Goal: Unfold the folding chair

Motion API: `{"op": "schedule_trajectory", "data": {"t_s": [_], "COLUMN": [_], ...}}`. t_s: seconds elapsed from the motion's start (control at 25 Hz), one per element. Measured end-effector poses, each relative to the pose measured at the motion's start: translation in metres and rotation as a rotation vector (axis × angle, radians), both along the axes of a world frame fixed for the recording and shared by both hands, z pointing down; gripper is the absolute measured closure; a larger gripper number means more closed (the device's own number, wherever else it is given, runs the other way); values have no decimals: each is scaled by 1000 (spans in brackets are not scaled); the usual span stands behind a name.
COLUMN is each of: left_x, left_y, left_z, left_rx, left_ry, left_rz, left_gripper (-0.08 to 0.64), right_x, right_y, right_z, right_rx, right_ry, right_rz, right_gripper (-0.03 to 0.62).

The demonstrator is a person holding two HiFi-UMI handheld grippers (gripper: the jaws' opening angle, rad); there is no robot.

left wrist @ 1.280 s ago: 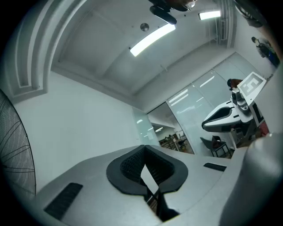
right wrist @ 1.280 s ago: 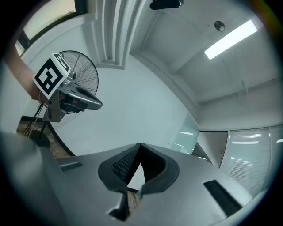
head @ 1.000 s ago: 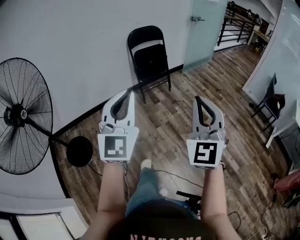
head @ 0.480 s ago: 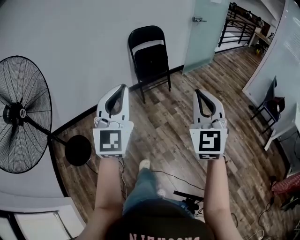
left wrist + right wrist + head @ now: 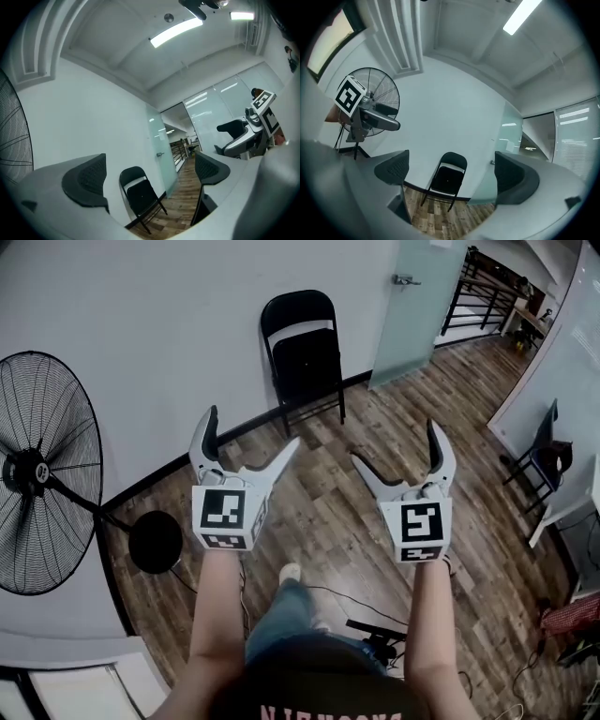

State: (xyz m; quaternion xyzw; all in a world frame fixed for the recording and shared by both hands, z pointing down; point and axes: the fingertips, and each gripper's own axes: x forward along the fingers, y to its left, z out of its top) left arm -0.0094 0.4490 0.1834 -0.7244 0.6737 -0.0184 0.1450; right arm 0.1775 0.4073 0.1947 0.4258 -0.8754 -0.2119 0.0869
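Spanning the far side, a white wall (image 5: 169, 324) meets the wooden floor (image 5: 328, 512). A large pedestal fan (image 5: 47, 474) stands at the floor's left edge. The black folding chair (image 5: 302, 348) stands folded at the floor's far edge, against the wall. The left gripper (image 5: 251, 432) and right gripper (image 5: 395, 442) hang well short of it, jaws opening wide, nothing between them.

My forearms (image 5: 217, 615) reach forward side by side. My left gripper (image 5: 251, 429) and right gripper (image 5: 395, 442) point roughly level, I think, their jaws opening with nothing between them.
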Motion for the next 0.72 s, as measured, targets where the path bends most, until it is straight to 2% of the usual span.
{"op": "schedule_trajectory", "data": {"t_s": [0.36, 0.52, 0.72], "left_x": [-50, -83, -125], "left_y": [-94, -150, -208], "left_z": [6, 7, 6], "left_rx": [-12, -25, -50], "left_ry": [18, -6, -56], "left_rz": [-14, -2, 15], "left_gripper": [2, 2, 3], "right_x": [-52, -84, -124], "right_y": [-89, -144, -203], "right_z": [13, 12, 12], "right_rx": [2, 2, 24], "right_ry": [97, 106, 181], "right_rz": [-23, -16, 6], "right_gripper": [49, 49, 49]}}
